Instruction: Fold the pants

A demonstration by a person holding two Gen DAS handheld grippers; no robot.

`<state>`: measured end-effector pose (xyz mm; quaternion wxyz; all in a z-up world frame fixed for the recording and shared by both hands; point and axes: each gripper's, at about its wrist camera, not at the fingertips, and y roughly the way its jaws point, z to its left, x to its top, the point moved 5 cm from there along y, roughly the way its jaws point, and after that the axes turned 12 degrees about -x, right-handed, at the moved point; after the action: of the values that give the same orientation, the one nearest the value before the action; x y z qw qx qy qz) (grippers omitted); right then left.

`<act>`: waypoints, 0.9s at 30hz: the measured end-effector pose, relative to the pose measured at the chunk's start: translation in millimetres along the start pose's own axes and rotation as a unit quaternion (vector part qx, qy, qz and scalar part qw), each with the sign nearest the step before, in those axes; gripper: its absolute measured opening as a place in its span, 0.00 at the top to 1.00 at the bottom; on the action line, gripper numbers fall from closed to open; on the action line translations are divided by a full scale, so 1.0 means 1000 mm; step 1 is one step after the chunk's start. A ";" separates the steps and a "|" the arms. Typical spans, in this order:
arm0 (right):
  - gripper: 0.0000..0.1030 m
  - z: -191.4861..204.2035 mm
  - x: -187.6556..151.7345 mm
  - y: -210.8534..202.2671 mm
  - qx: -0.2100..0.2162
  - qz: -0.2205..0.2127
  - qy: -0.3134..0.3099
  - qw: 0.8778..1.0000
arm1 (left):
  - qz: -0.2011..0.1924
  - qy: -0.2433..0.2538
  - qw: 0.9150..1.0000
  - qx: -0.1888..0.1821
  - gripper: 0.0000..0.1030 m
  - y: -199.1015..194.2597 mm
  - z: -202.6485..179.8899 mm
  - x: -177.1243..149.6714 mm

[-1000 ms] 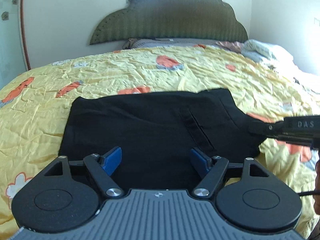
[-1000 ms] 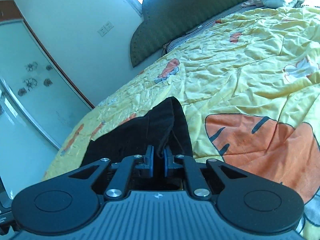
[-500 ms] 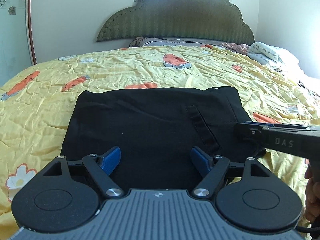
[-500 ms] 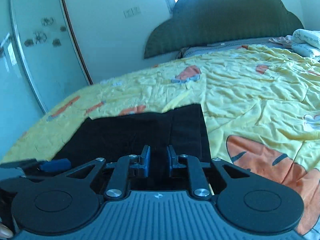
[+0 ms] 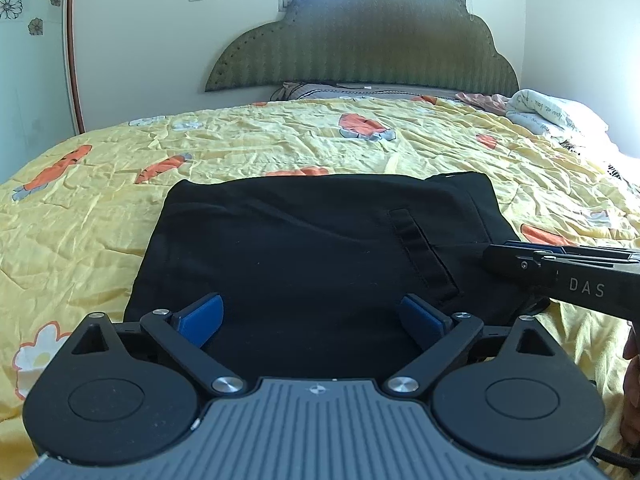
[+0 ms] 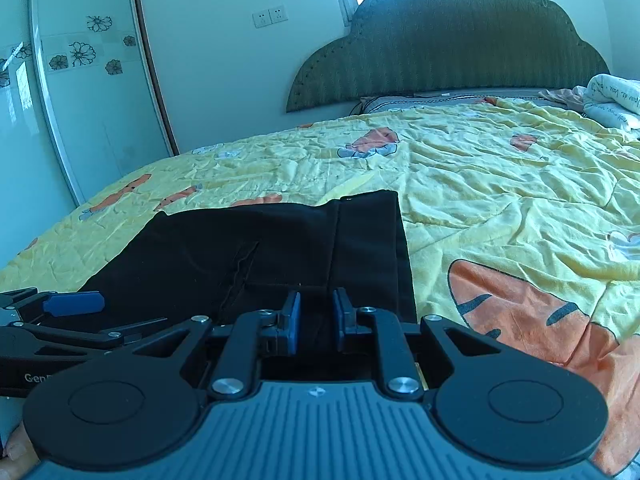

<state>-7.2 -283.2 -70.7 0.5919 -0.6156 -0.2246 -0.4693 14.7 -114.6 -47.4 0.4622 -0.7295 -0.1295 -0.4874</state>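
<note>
Black pants (image 5: pixel 300 248) lie folded and flat on the yellow quilt (image 5: pixel 280 140), with a back pocket facing up. My left gripper (image 5: pixel 312 312) hovers low over their near edge. Its jaws are opening wide, and the blue pads press on nothing. My right gripper (image 6: pixel 316 314) sits over the pants' (image 6: pixel 280 248) near right corner. Its pads stand a narrow gap apart with dark cloth lying under them, not pinched. In the left wrist view the right gripper (image 5: pixel 504 256) comes in from the right. The left gripper (image 6: pixel 86 316) shows at the left of the right wrist view.
The bed's green headboard (image 5: pixel 368 52) stands at the far end, with white folded bedding (image 5: pixel 556 112) at the far right. A glass wardrobe door (image 6: pixel 80 120) runs along the left. Part of a person's hand (image 5: pixel 632 400) shows at the right edge.
The right gripper rolled level, parted its pads and let go of the raised fold, which now lies flat. The left gripper's jaws spread wider.
</note>
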 end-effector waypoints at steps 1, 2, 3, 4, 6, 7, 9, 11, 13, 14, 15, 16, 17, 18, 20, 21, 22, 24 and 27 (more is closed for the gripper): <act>0.84 0.000 0.000 0.000 0.001 0.000 0.001 1.000 | 0.000 0.000 1.000 0.001 0.05 0.000 0.000 0.000; 0.84 0.000 0.000 -0.001 0.002 0.000 0.003 1.000 | -0.001 0.001 1.000 0.001 0.05 0.000 0.000 0.000; 0.84 -0.001 0.000 -0.001 0.004 0.000 0.005 1.000 | -0.001 0.002 1.000 0.002 0.05 0.001 0.000 -0.001; 0.84 -0.001 0.000 -0.001 0.005 0.000 0.007 1.000 | -0.002 0.002 1.000 0.002 0.05 0.000 0.000 -0.001; 0.84 -0.002 0.000 -0.001 0.007 0.000 0.011 1.000 | -0.002 0.003 1.000 0.003 0.05 0.000 0.000 -0.001; 0.84 -0.002 0.001 -0.003 0.007 -0.002 0.012 1.000 | -0.002 0.003 1.000 0.003 0.04 0.000 0.000 -0.001; 0.81 -0.001 0.003 -0.007 0.004 -0.006 0.016 1.000 | -0.002 0.003 1.000 0.004 0.04 0.000 0.000 -0.001; 0.68 0.003 0.007 -0.012 0.000 -0.020 0.007 1.000 | -0.002 0.003 1.000 0.004 0.04 0.000 0.001 -0.001; 0.43 0.009 0.010 -0.017 -0.011 -0.033 -0.018 0.999 | -0.003 0.004 1.000 0.004 0.04 0.000 0.002 -0.001; 0.42 0.013 0.011 -0.018 -0.022 -0.039 -0.039 0.998 | -0.003 0.004 1.000 0.004 0.04 0.000 0.002 -0.001; 0.43 0.016 0.010 -0.018 -0.039 -0.045 -0.060 0.996 | -0.003 0.004 1.000 0.004 0.04 0.000 0.002 -0.001; 0.42 0.020 0.008 -0.016 -0.063 -0.044 -0.088 0.993 | -0.002 0.004 1.000 0.004 0.04 0.000 0.001 -0.001; 0.43 0.023 0.003 -0.011 -0.082 -0.034 -0.116 0.989 | -0.002 0.005 1.000 0.003 0.04 0.000 0.001 -0.001; 0.42 0.026 -0.003 -0.005 -0.093 -0.021 -0.141 0.985 | -0.001 0.007 1.000 0.002 0.04 -0.001 0.002 -0.001; 0.42 0.024 -0.005 -0.007 -0.090 -0.027 -0.139 0.986 | -0.008 0.014 1.000 -0.005 0.06 -0.009 0.003 0.004; 0.42 0.022 0.000 -0.010 -0.081 -0.030 -0.130 0.988 | -0.016 0.022 1.000 -0.005 0.07 -0.014 0.004 0.008; 0.42 0.017 0.005 -0.013 -0.070 -0.033 -0.115 0.990 | -0.028 0.029 0.999 0.001 0.06 -0.019 0.007 0.013; 0.42 0.001 0.017 -0.012 -0.061 -0.031 -0.074 0.995 | -0.047 0.031 0.998 0.016 0.04 -0.027 0.019 0.024; 0.42 -0.030 0.026 0.005 -0.029 0.011 -0.008 0.999 | -0.032 -0.021 0.999 0.002 0.04 -0.026 0.055 0.034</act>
<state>-0.5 -320.1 -55.5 0.5766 -0.6389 -0.2091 -0.4644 47.5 -66.0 -10.0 0.4451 -0.7342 -0.1632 -0.4861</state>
